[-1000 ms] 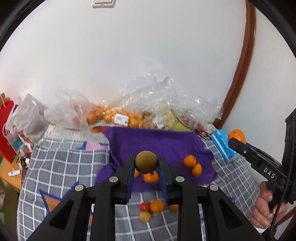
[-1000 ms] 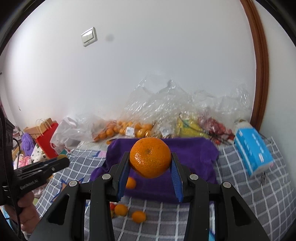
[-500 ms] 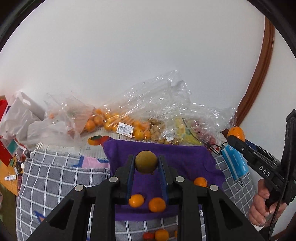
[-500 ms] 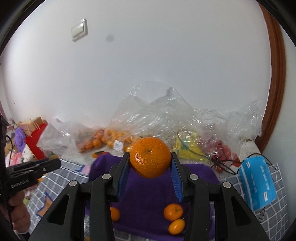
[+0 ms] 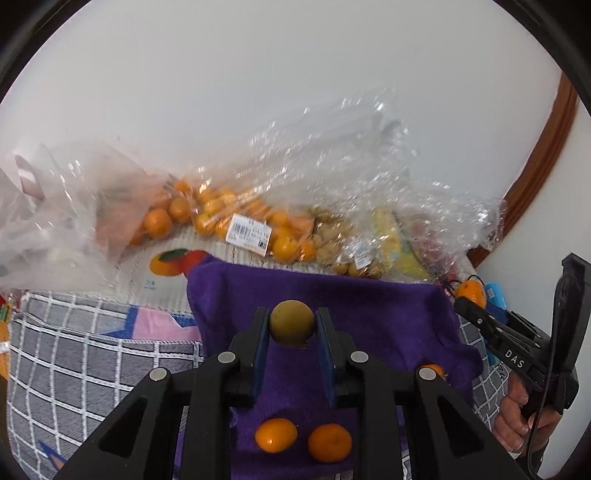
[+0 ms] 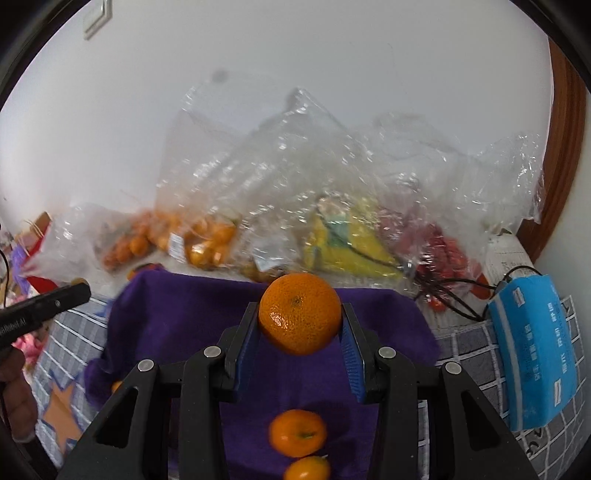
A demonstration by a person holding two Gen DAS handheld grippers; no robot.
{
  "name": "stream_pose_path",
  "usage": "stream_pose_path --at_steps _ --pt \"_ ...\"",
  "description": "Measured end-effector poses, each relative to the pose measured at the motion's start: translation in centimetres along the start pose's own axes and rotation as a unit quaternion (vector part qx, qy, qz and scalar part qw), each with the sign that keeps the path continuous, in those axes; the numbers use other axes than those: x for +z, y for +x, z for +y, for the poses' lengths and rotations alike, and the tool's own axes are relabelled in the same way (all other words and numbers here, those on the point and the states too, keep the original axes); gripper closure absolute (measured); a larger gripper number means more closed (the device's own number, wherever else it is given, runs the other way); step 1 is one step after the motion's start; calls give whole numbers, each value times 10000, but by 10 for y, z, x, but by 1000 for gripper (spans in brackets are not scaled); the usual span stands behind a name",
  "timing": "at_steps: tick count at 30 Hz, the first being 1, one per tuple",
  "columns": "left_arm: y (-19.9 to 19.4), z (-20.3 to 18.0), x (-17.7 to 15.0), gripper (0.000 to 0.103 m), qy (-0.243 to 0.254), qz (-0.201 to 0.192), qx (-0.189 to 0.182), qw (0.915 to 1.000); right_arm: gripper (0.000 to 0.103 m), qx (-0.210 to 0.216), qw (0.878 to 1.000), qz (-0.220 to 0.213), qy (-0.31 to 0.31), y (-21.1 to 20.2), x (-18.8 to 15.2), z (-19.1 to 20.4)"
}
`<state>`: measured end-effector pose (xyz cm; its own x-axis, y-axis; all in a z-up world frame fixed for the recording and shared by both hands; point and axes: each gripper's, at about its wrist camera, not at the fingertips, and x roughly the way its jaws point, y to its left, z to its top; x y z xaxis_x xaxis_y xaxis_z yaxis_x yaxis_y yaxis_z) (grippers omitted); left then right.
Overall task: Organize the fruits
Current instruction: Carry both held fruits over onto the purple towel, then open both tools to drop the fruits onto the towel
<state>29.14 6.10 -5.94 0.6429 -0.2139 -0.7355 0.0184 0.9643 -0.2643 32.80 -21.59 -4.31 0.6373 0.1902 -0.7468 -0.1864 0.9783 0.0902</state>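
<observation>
Surface: a grey blanket with a white grid pattern [image 5: 74, 369] covers the surface; whether a table or a bed lies beneath cannot be told.
Cloth: a purple cloth [image 5: 369, 314] is spread over the blanket, its far edge near the wall.
Loose fruit: two small oranges [image 5: 276, 435] lie side by side on the near part of the purple cloth; in the right wrist view one lies behind the other.
Left hand-held gripper [image 5: 291, 325]: clamped on a small brownish-green fruit [image 5: 291, 322], held above the purple cloth.
Right hand-held gripper [image 6: 300, 326]: clamped on a large orange [image 6: 300, 314], also above the purple cloth, towards its far edge.
Right hand [image 5: 517, 417]: visible at the right edge of the left wrist view, wrapped around the black handle.
Back row: clear plastic bags [image 6: 295, 184] are heaped along the wall, holding small oranges, something yellow and something red.
Price label: a white sticker [image 5: 248, 236] sits on the bag of oranges.
Right side: a blue packet [image 6: 532, 362] lies on the blanket beside the cloth, a black cable [image 6: 454, 284] running near it.
Room: plain white wall [image 5: 295, 92], a brown wooden frame [image 6: 561, 147] at the right, a light switch [image 6: 96, 18] high on the left.
</observation>
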Motion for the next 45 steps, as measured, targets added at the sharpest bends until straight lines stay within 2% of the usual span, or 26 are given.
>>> stream_pose_path --at_steps 9,22,33,45 --pt "45 1 -9 79 29 565 76 9984 61 23 9986 505 -127 39 -13 -6" --pt "75 -8 -20 79 219 995 156 9947 61 -29 9940 1056 -287 72 -29 -1" --pt "81 -6 -26 79 157 1182 272 9925 61 -77 9927 1134 -402 76 -30 5" --pt "92 -6 -33 79 135 1300 299 9910 55 -82 9937 998 -504 68 -29 6"
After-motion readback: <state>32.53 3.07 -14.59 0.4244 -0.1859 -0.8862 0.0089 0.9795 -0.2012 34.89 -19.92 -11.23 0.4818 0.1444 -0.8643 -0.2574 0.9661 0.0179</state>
